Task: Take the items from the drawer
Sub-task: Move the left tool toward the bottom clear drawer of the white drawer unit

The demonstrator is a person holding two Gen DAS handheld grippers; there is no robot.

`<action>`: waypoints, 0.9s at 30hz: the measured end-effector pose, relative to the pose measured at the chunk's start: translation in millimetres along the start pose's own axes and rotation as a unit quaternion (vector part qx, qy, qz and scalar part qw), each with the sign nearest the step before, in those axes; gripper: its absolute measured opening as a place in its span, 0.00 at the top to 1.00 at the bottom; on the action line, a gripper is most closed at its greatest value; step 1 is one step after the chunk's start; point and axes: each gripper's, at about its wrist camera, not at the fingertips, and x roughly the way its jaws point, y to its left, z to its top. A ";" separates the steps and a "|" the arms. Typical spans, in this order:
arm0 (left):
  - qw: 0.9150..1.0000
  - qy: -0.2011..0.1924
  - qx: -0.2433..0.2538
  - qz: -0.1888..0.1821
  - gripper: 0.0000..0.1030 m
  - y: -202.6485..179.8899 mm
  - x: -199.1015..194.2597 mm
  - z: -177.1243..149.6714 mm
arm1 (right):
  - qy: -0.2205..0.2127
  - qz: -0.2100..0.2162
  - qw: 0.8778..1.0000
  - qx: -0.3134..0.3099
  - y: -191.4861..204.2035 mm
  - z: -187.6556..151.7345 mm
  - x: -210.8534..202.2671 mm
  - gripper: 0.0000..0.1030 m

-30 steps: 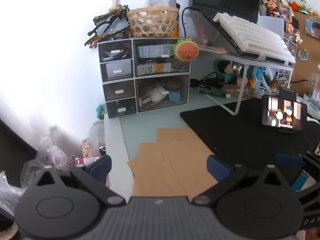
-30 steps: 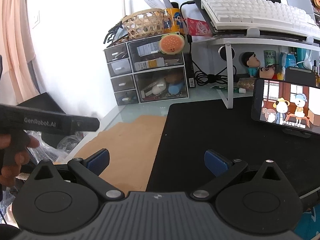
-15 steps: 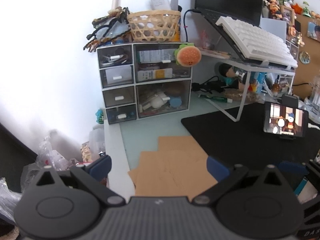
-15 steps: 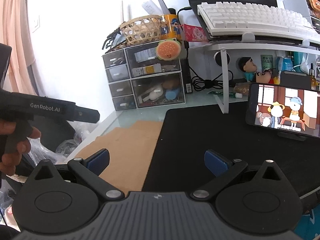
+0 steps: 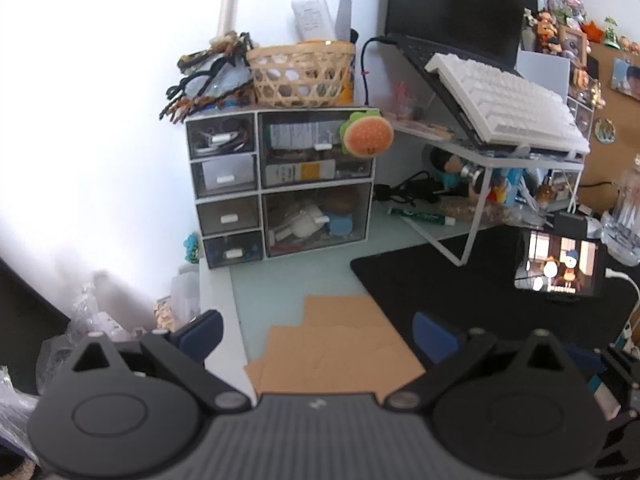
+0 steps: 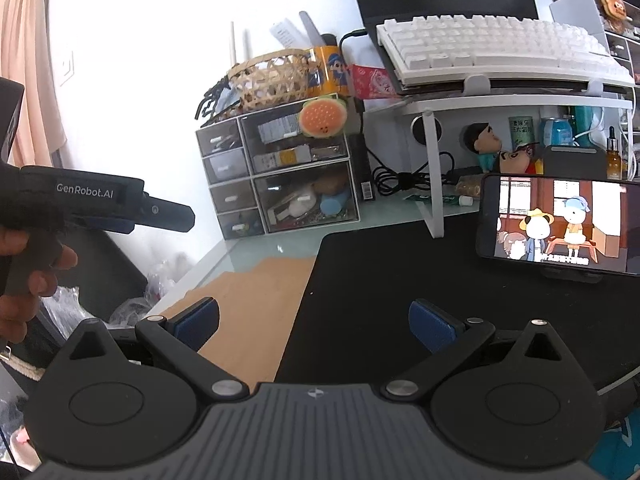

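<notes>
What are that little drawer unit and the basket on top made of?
The drawer unit looks like plastic: white frame, clear smoky fronts showing the contents inside. The basket seems woven bamboo or rattan, pale tan strips with open hexagonal gaps.

Left gripper (image 5: 316, 332): fingers spread wide, blue pads (image 5: 202, 330) well apart, nothing between them. Seen from right wrist view, same left gripper (image 6: 172, 216) held level, pointing forward, person's left hand (image 6: 28, 272) wrapped around handle, fingers curled beneath. Right gripper (image 6: 314, 318): fingers equally wide apart, blue pads (image 6: 430, 322) bare, gripping nothing, aimed forward and slightly down.
</notes>
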 end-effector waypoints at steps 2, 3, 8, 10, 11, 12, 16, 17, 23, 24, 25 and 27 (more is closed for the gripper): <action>1.000 -0.001 0.006 0.002 0.00 -3.4 -0.7 3.5 | 0.000 0.002 1.000 0.004 -2.3 0.4 -0.6 0.00; 1.000 -0.001 0.008 0.002 0.00 -5.0 -0.8 5.0 | -0.001 0.003 1.000 0.005 -3.1 0.6 -0.9 0.00; 1.000 0.000 0.013 0.003 0.00 -11.4 0.8 11.0 | -0.001 0.006 1.000 0.010 -6.0 1.3 -2.0 0.00; 1.000 0.003 0.015 0.008 0.00 -14.4 2.8 12.4 | -0.001 0.007 1.000 0.009 -6.3 0.5 -2.8 0.00; 1.000 0.005 0.015 0.009 0.00 -15.8 4.2 13.1 | 0.000 0.007 1.000 0.009 -6.8 0.3 -3.0 0.00; 1.000 0.007 0.013 0.008 0.00 -16.9 5.5 13.5 | 0.000 0.008 1.000 0.010 -7.3 0.1 -3.0 0.00; 1.000 0.011 0.007 0.004 0.00 -20.9 9.3 14.8 | 0.001 0.010 1.000 0.012 -9.0 -1.2 -3.5 0.00; 1.000 0.012 0.008 0.004 0.00 -22.4 10.2 15.2 | 0.002 0.010 1.000 0.012 -9.5 -1.2 -3.2 0.00; 1.000 0.016 0.013 0.005 0.01 -30.8 16.1 16.6 | 0.003 0.012 1.000 0.016 -11.9 -3.6 -2.0 0.00; 1.000 0.018 0.014 0.005 0.01 -31.9 17.3 16.6 | 0.003 0.013 1.000 0.017 -12.1 -4.0 -1.8 0.00; 1.000 0.019 0.014 0.005 0.01 -32.9 18.4 16.6 | 0.003 0.013 1.000 0.017 -12.4 -4.4 -1.5 0.00; 1.000 0.020 0.012 0.004 0.01 -35.1 20.7 16.9 | 0.004 0.011 1.000 0.014 -12.4 -5.8 -1.7 0.00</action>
